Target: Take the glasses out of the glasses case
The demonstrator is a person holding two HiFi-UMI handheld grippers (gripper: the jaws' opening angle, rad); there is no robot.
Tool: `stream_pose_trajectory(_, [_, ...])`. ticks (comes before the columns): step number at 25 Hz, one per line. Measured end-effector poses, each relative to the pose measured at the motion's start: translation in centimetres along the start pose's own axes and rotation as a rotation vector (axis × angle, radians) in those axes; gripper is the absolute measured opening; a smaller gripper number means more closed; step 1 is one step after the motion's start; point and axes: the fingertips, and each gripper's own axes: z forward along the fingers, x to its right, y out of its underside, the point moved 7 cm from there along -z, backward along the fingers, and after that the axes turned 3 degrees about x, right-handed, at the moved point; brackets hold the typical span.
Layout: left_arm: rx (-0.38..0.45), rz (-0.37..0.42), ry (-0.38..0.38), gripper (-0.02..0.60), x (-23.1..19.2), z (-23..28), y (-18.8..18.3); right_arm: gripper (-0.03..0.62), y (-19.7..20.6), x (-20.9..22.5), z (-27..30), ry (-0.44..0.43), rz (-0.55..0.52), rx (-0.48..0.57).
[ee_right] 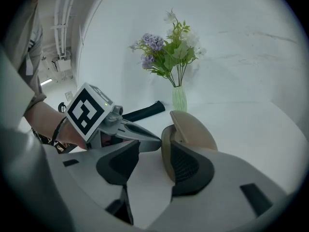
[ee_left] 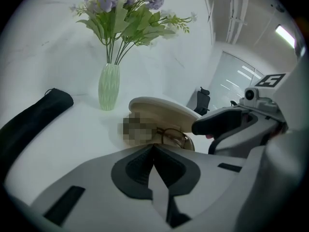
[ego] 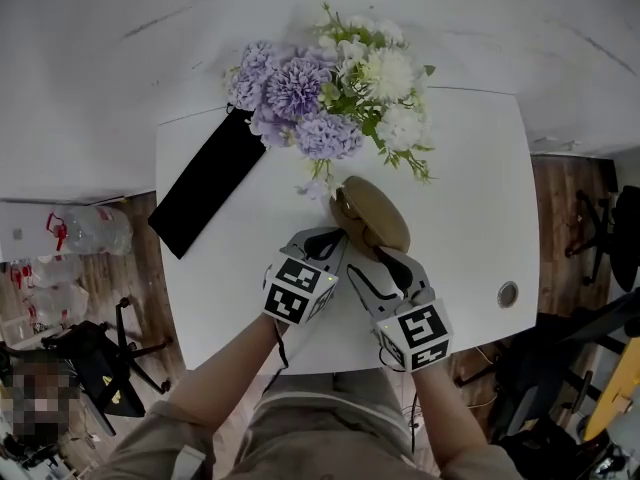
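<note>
An open tan glasses case (ego: 372, 211) lies on the white table (ego: 470, 188) in front of the flowers. In the left gripper view its lid (ee_left: 164, 109) stands raised, and thin-framed glasses (ee_left: 175, 135) rest in the lower shell. My left gripper (ee_left: 153, 146) is shut, its tips right at the case's near edge below the glasses. My right gripper (ee_right: 149, 158) is open at the case's other side. The case's shell (ee_right: 189, 129) sits against its right pad (ee_right: 193, 168), while its left pad is apart from the case. Both grippers (ego: 338, 238) (ego: 385, 260) meet at the case's near end.
A green vase (ee_left: 109, 87) of purple and white flowers (ego: 330, 88) stands just behind the case. A long black pouch (ego: 208, 183) lies at the table's left. A round cable hole (ego: 508, 294) is near the right front corner. Chairs and bags sit on the floor around.
</note>
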Motion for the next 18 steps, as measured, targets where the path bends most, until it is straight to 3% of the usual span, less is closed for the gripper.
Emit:
stream_pose_trajectory(3, [-0.014,-0.009,0.014,0.017,-0.1,0.0,0.1,0.216,-1.2,1.3,0.0,0.048,-0.058,-0.013])
stream_pose_trajectory(8, [-0.015,-0.015,0.023,0.017,0.0,0.0,0.0,0.216,-2.8,3.8,0.8,0.081,-0.063,-0.030])
stream_pose_trajectory(18, [-0.009,-0.014,0.029,0.017,0.0,0.1,-0.2,0.198,-1.5,5.5,4.9,0.006,-0.060,-0.223])
